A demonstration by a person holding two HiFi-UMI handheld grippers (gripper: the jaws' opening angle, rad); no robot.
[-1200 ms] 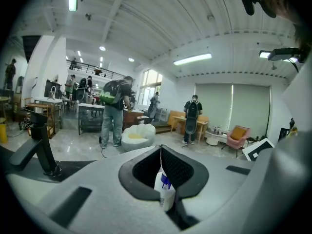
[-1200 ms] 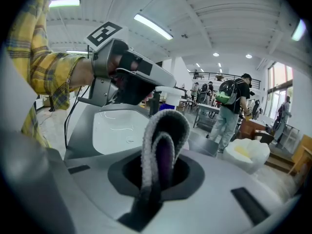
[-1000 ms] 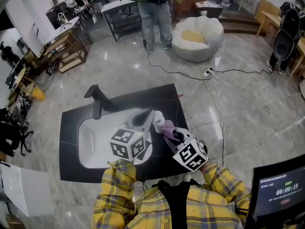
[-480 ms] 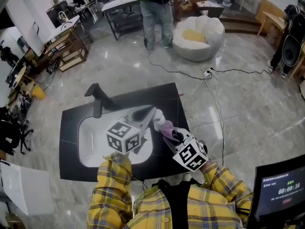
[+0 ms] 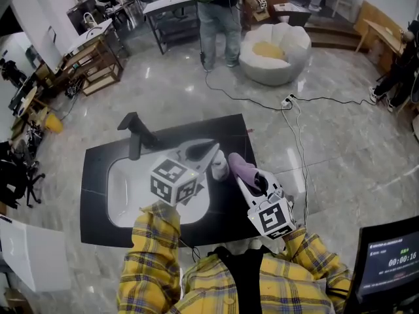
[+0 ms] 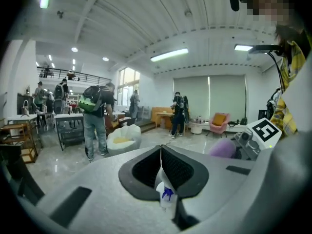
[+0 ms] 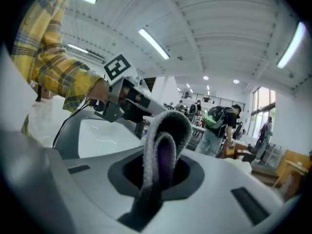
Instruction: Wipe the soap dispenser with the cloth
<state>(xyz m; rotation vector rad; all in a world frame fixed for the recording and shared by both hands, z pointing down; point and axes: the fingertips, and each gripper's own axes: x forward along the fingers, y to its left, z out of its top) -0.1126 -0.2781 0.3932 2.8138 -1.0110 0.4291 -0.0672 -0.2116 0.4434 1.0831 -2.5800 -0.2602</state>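
Observation:
A small white soap dispenser (image 5: 220, 165) stands on the black counter (image 5: 229, 133) at the sink's right rim. My left gripper (image 5: 211, 153) reaches to it from the left. Its jaws are shut on the dispenser's top, which shows as a white bottle with a blue mark (image 6: 165, 195) pinched between them. My right gripper (image 5: 248, 179) is shut on a folded purple cloth (image 5: 238, 168), held just right of the dispenser and apart from it. In the right gripper view the cloth (image 7: 163, 147) stands up out of the jaws.
A white sink (image 5: 127, 188) with a black faucet (image 5: 134, 135) fills the counter's left half. Beyond it on the grey tiled floor lie a cable and power strip (image 5: 286, 100), and a person (image 5: 216, 18) stands by a white beanbag chair (image 5: 275, 51). A monitor (image 5: 389, 260) is at lower right.
My right gripper has lifted, carrying the cloth up and a little to the right, off the dispenser. My left gripper has rolled slightly but stays at the dispenser.

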